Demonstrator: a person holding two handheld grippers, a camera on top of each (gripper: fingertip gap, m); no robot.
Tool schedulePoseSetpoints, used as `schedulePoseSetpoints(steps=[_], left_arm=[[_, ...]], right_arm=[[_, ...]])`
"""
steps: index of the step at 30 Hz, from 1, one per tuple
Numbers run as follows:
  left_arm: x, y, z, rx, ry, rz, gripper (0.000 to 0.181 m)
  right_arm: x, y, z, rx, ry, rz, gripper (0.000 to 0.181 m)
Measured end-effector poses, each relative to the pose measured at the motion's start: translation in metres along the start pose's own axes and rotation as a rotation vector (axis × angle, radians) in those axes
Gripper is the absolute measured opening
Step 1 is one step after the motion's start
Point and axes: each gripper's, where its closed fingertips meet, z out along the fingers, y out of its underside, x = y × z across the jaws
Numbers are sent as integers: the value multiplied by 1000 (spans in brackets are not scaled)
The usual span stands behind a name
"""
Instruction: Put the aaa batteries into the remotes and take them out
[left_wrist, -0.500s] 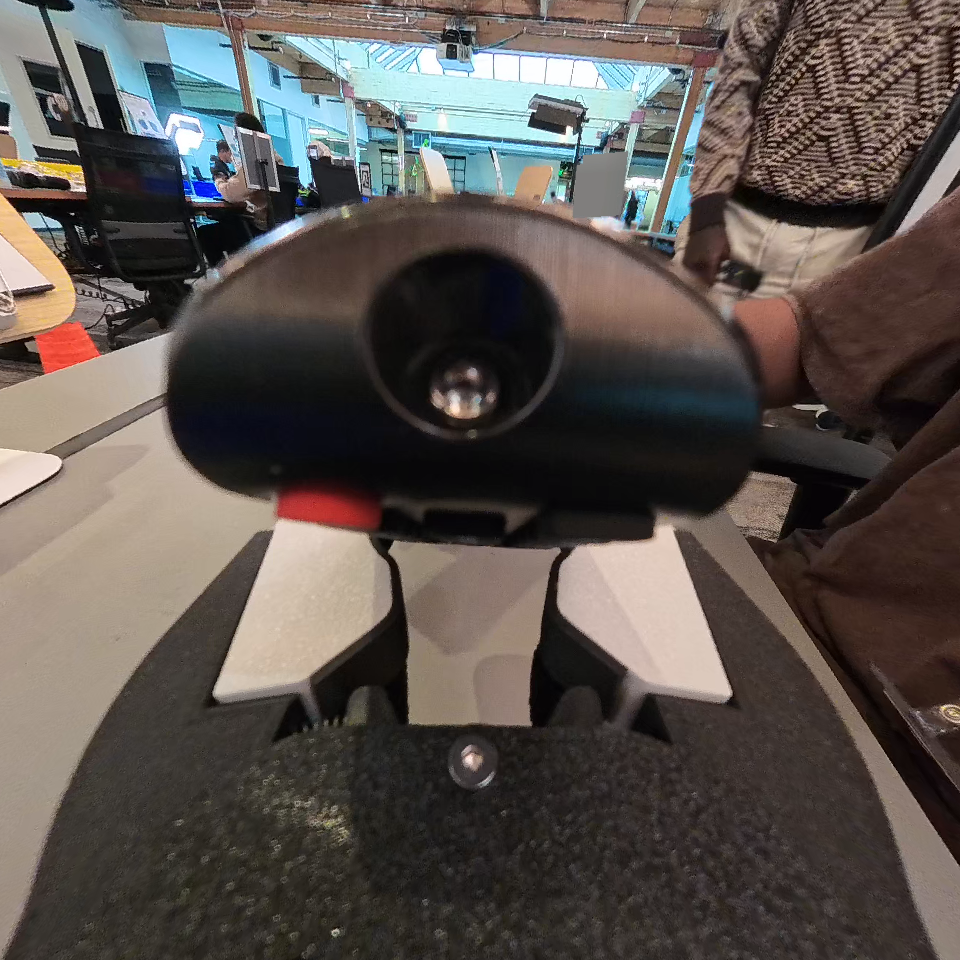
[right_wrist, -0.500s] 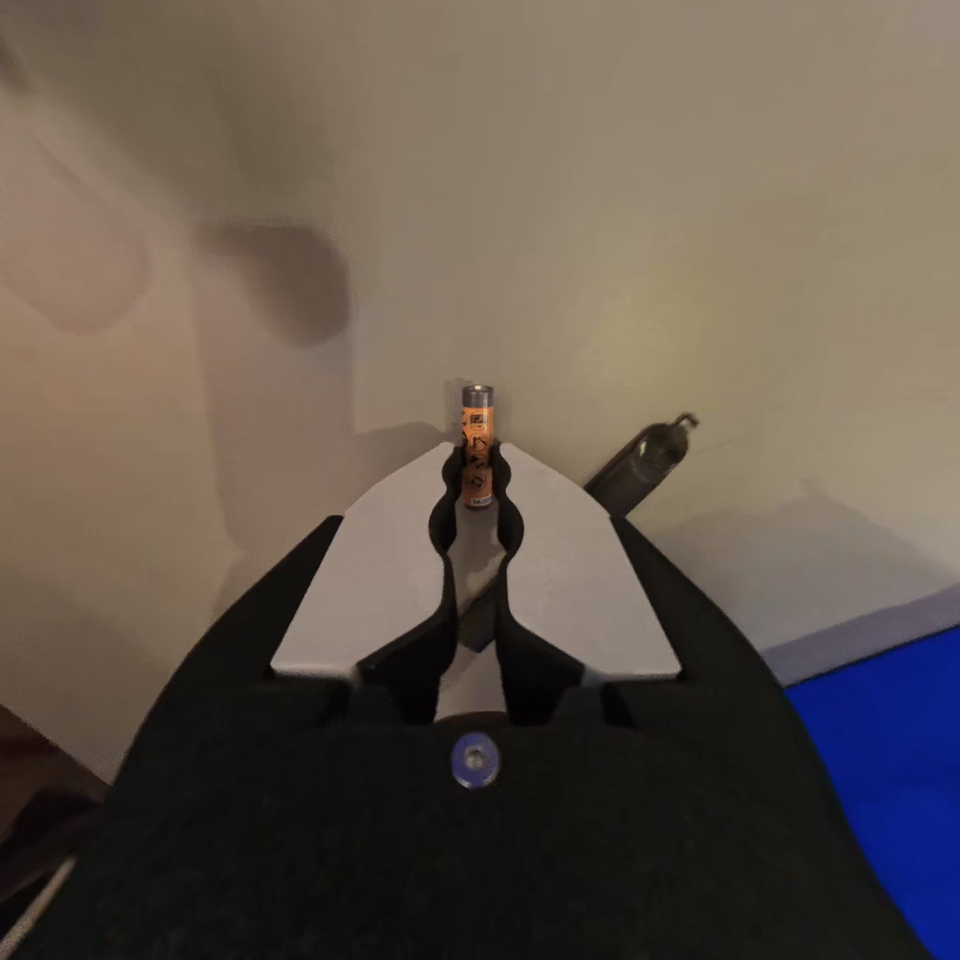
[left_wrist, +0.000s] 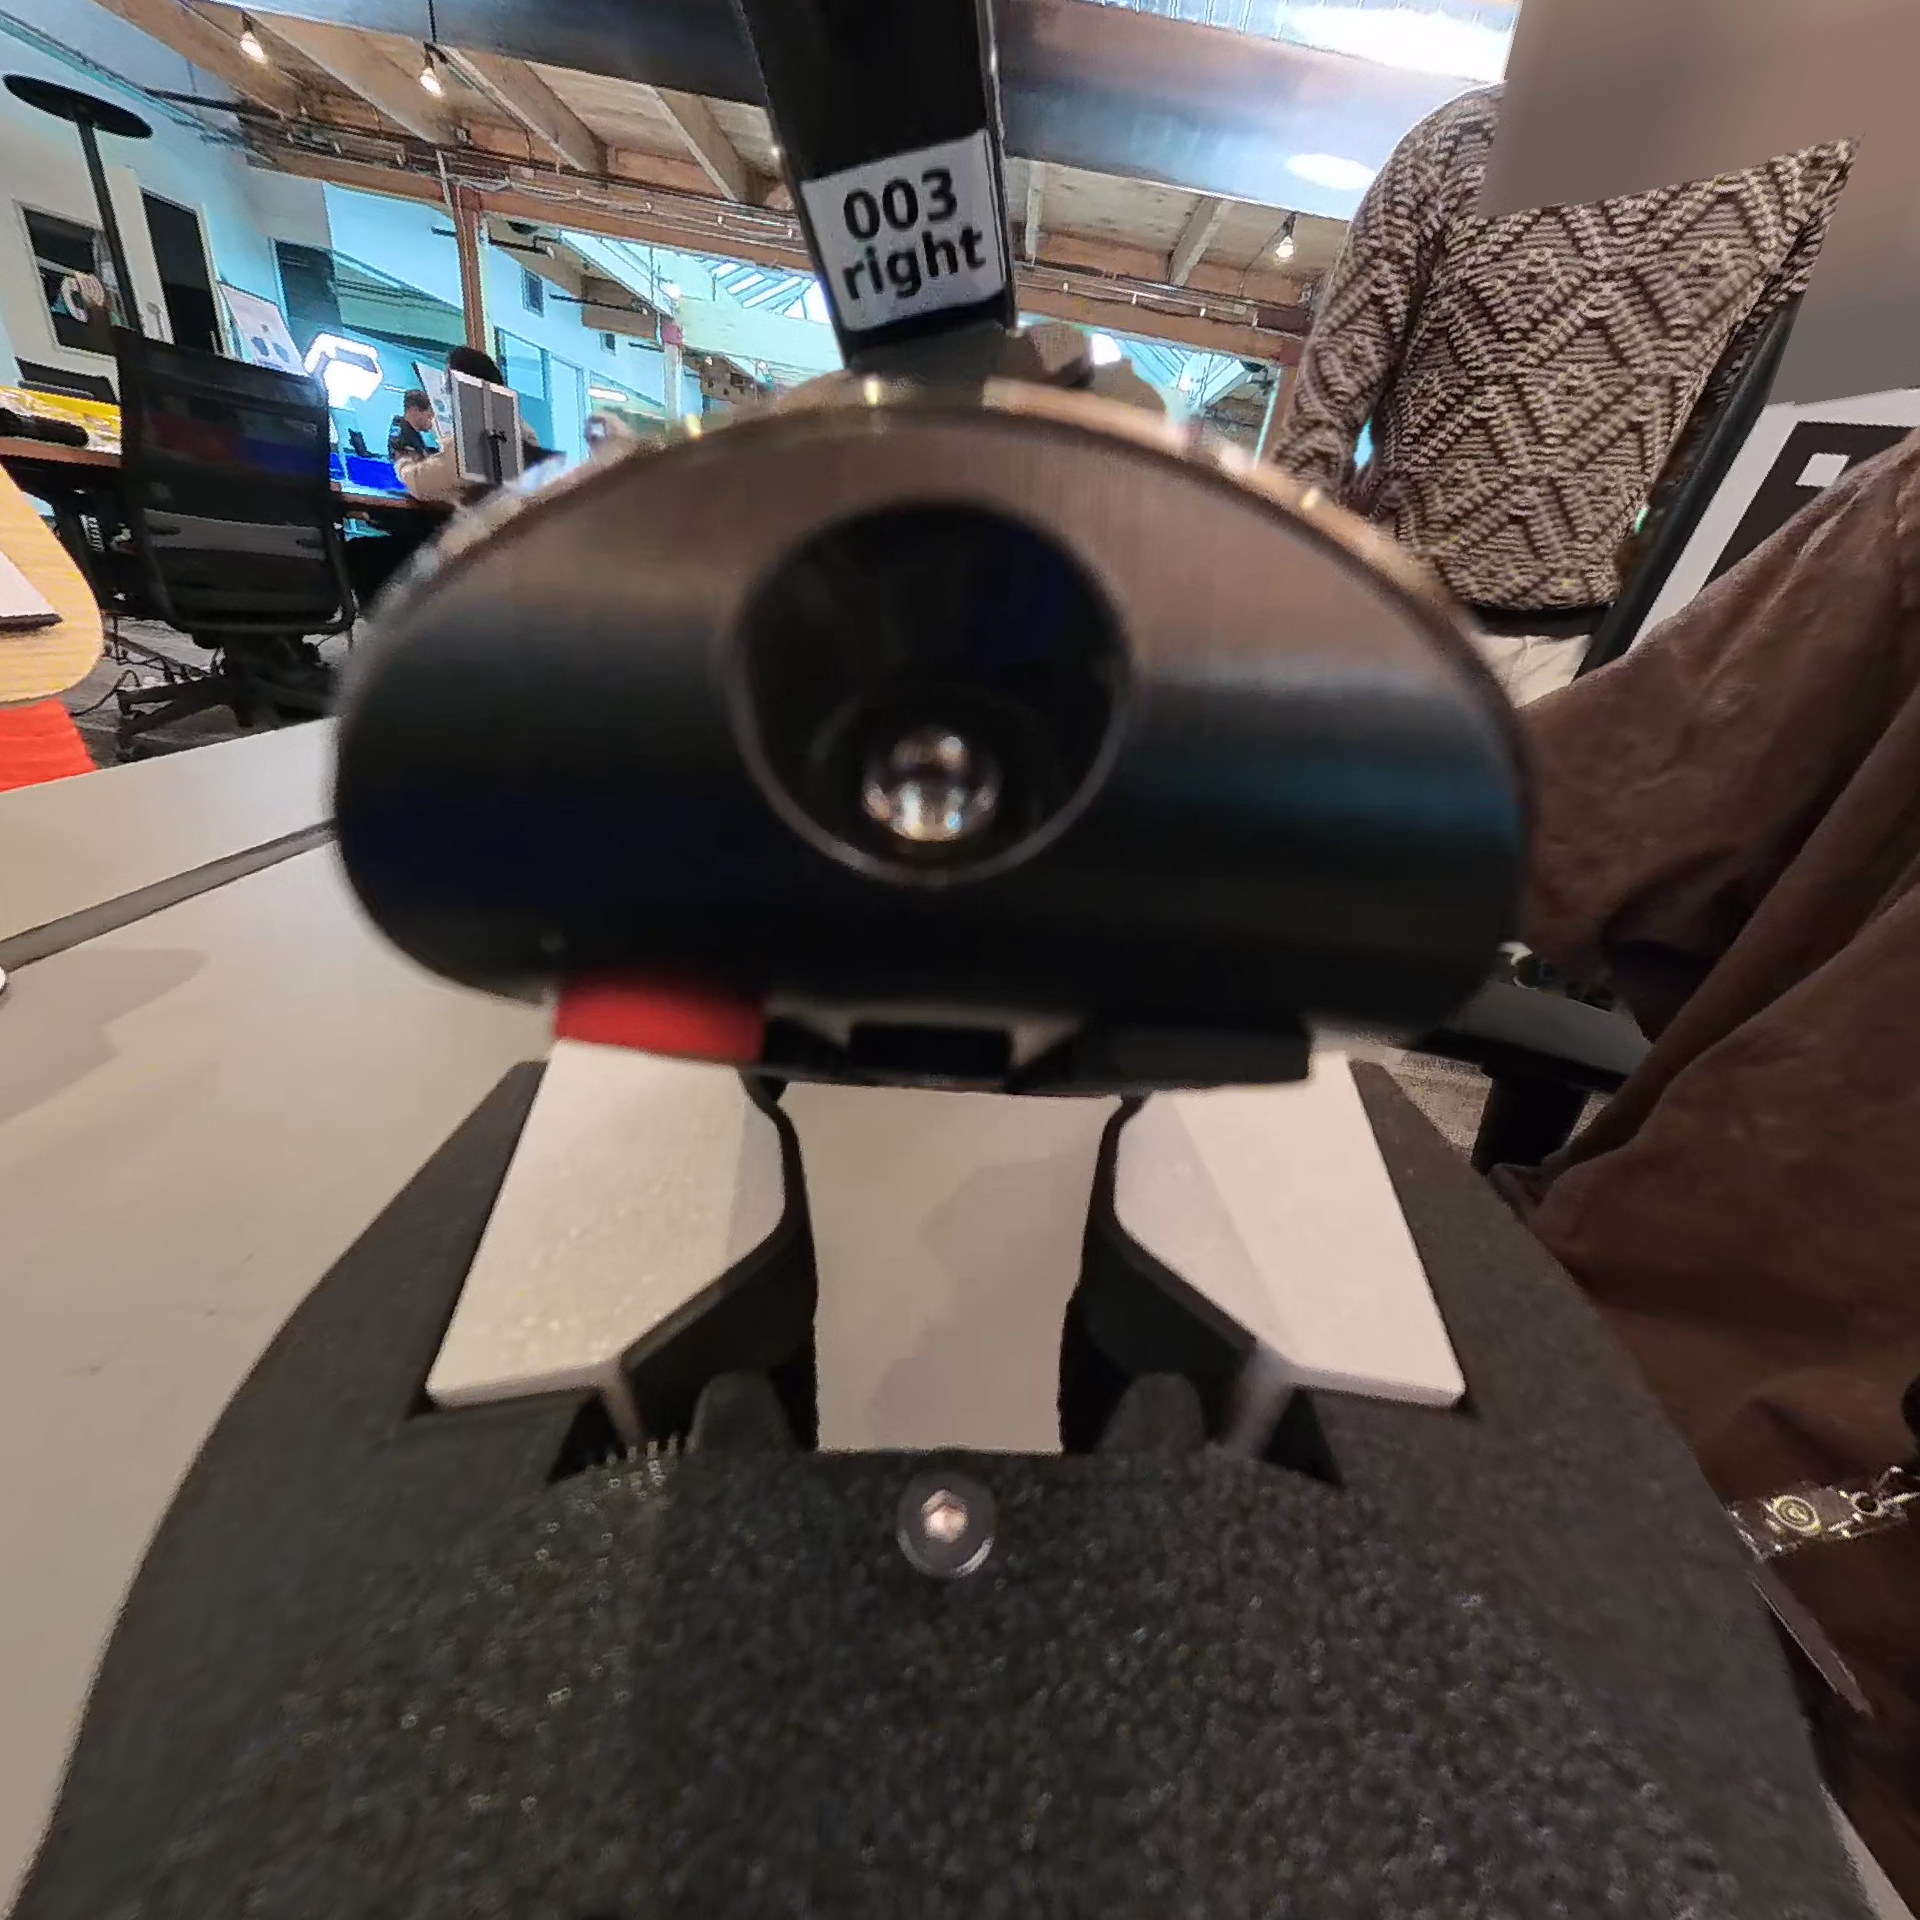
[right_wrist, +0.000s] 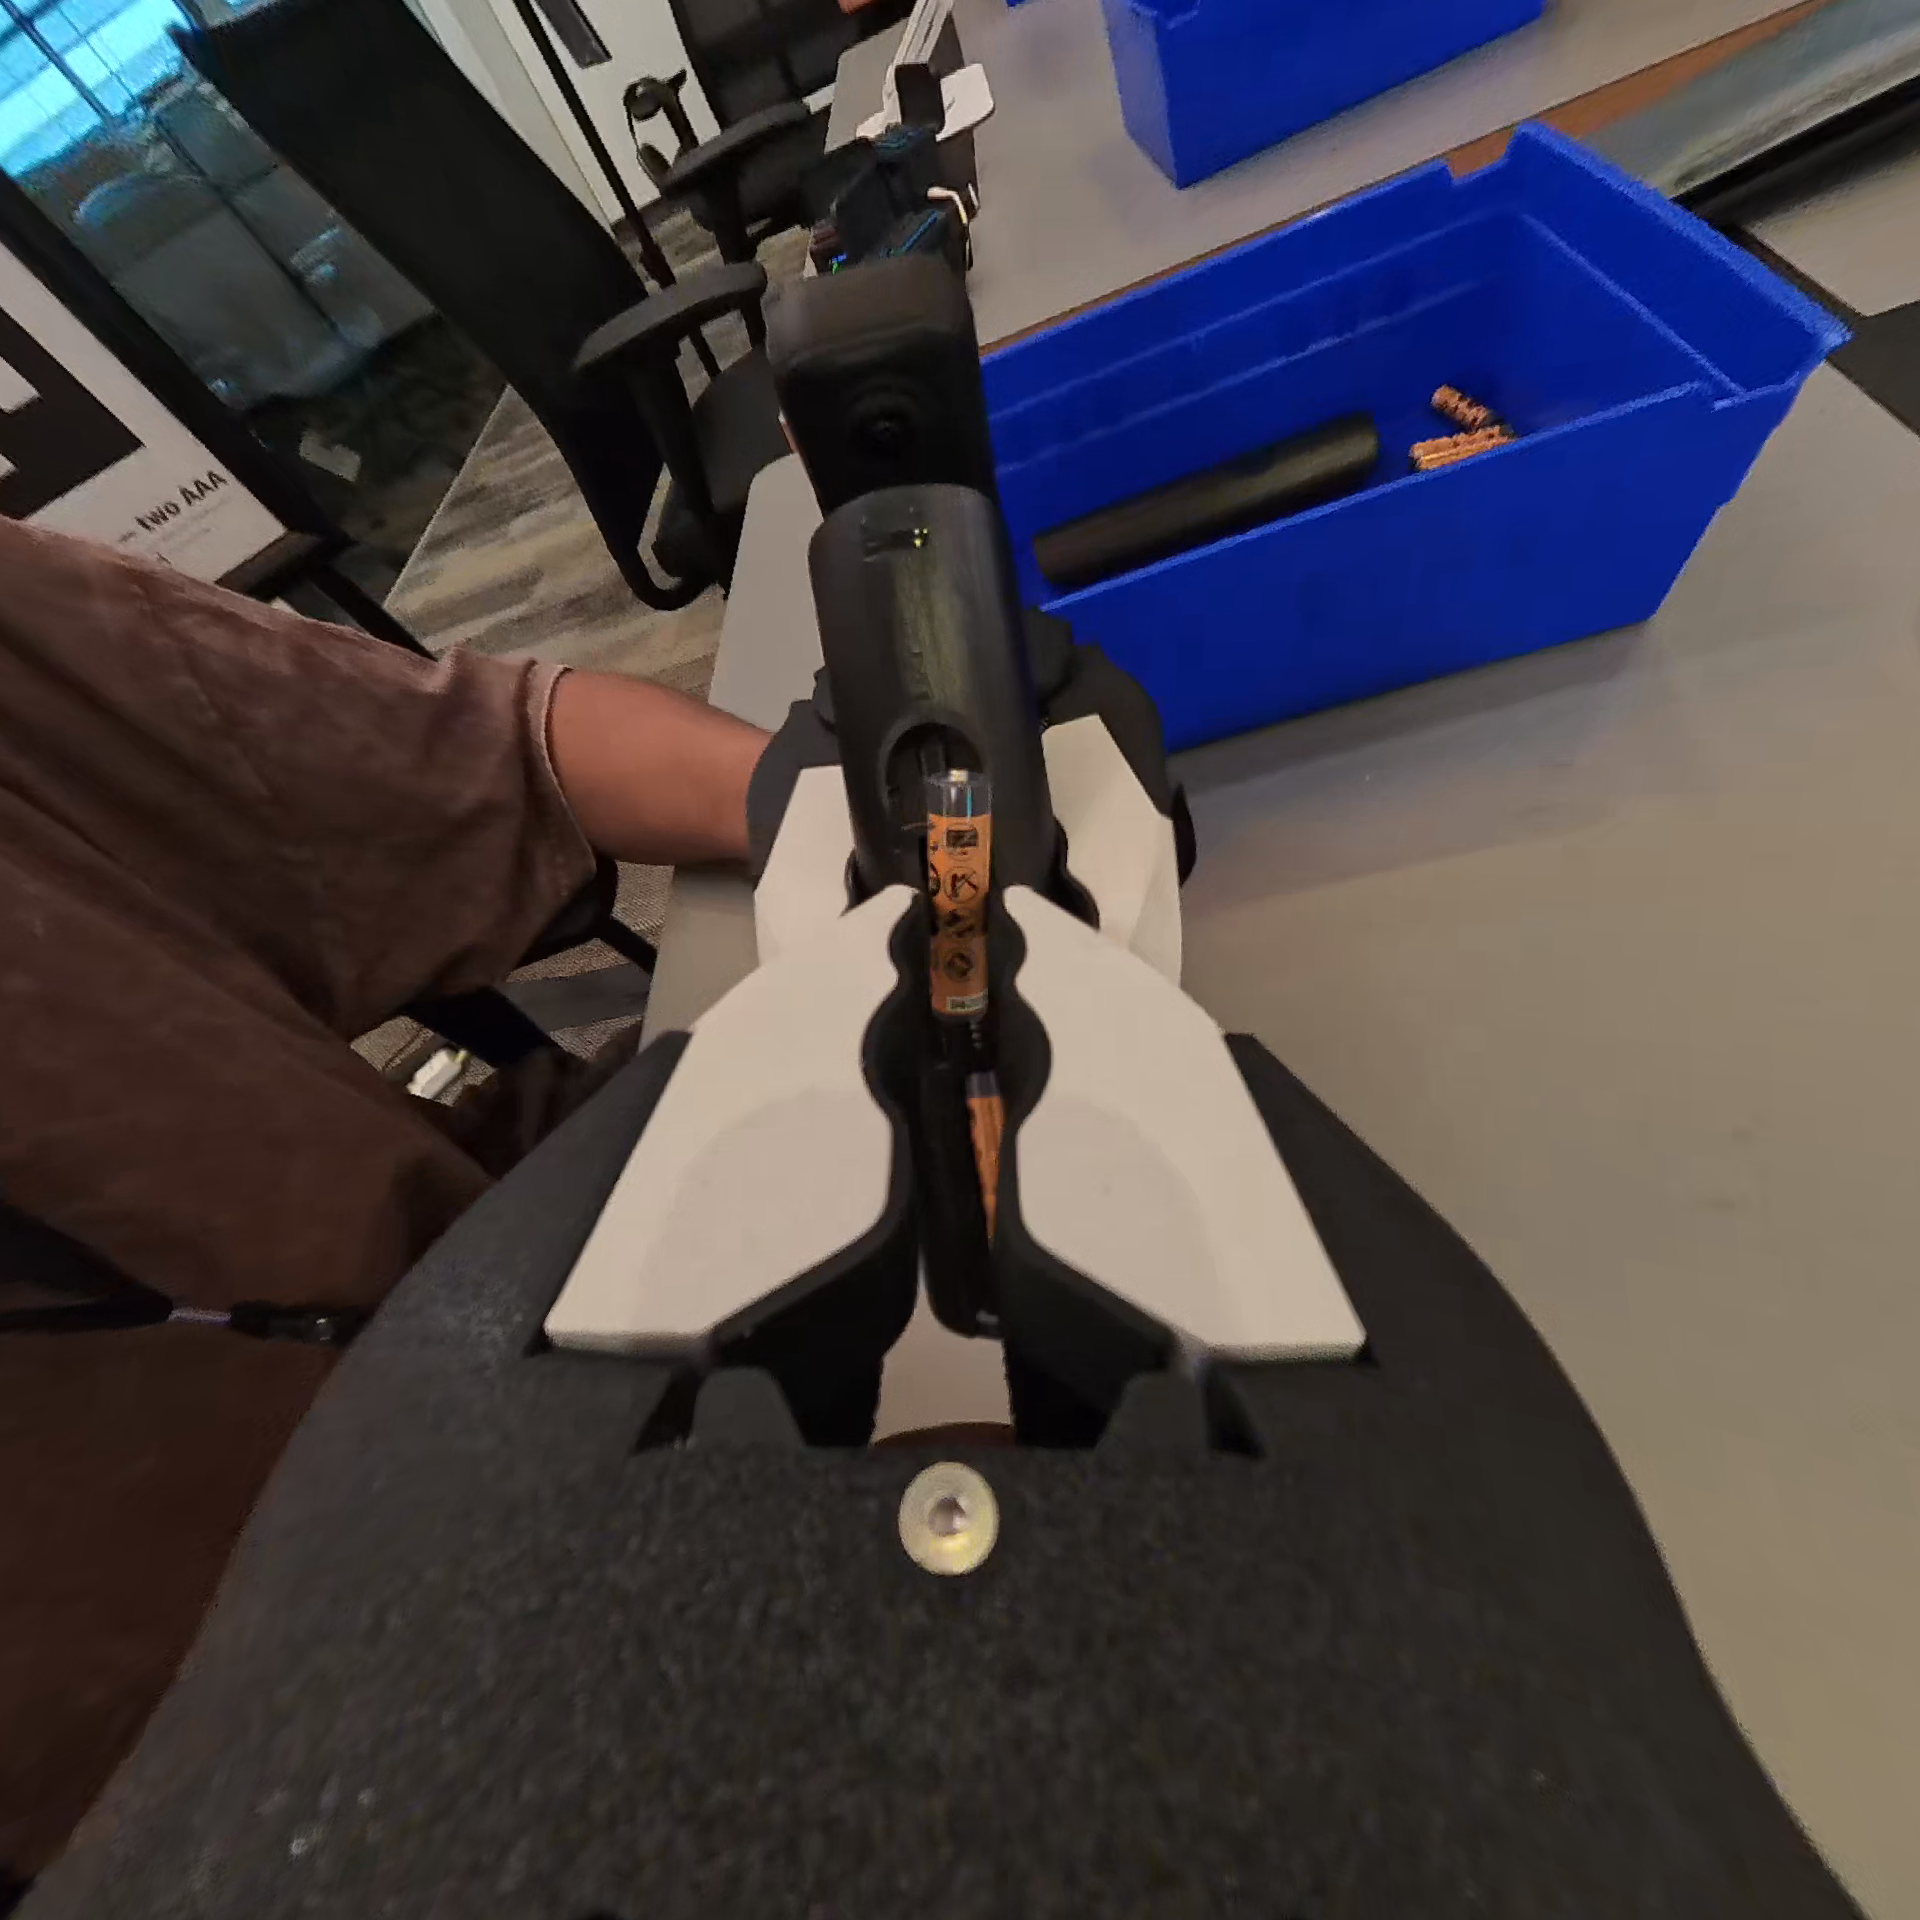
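In the right wrist view my right gripper (right_wrist: 956, 925) is shut on an orange AAA battery (right_wrist: 956, 862). It holds the battery lengthwise over the open battery bay of a black remote (right_wrist: 914, 623). A second orange battery (right_wrist: 982, 1132) lies in the bay nearer to me. My left gripper (right_wrist: 956, 831) clamps the remote from the far side with its white fingers (right_wrist: 795, 862). In the left wrist view the remote (left_wrist: 935, 727) faces me end-on, with its round lens and a red button. My left gripper (left_wrist: 940, 1091) is shut on it from below, its tips hidden.
A blue bin (right_wrist: 1714, 312) at the right holds a black cylinder (right_wrist: 1205, 499) and several orange batteries (right_wrist: 1460, 431). A second blue bin (right_wrist: 1278, 83) stands behind it. A brown-sleeved arm (right_wrist: 312, 831) is at the left. Black office chairs (right_wrist: 623, 343) stand past the grey table (right_wrist: 1558, 1039). My left and right fingertips are right by each other.
My right gripper has swung with the battery from above the bare table to over the remote's open bay. A labelled black stem now shows above the remote in the left wrist view.
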Motion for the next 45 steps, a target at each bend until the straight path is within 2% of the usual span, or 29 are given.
schedulePoseSetpoints(steps=[5, 12, 14, 21, 24, 32, 39, 45], left_arm=[[1, -1, 0, 4, 2, 2, 60], [1, -2, 0, 11, 3, -2, 60], [1, -2, 0, 8, 0, 1, 60], [0, -1, -1, 2, -9, 2, 60], [0, -1, 0, 3, -3, -2, 60], [2, 0, 1, -1, 5, -4, 60], [2, -1, 1, 4, 6, -9, 60], [0, -5, -2, 34, 6, -28, 60]], right_arm=[[0, 5, 12, 18, -54, 25, 10], [-7, 1, 13, 105, -107, -8, 10], [-1, 4, 15, 98, -67, -40, 10], [0, 7, 15, 109, -64, -45, 10], [1, 9, 15, 74, -48, -56, 20], [4, 9, 15, 57, -27, -88, 10], [-5, -12, 16, 213, -31, -203, 10], [-5, -7, 25, 206, -57, -178, 10]])
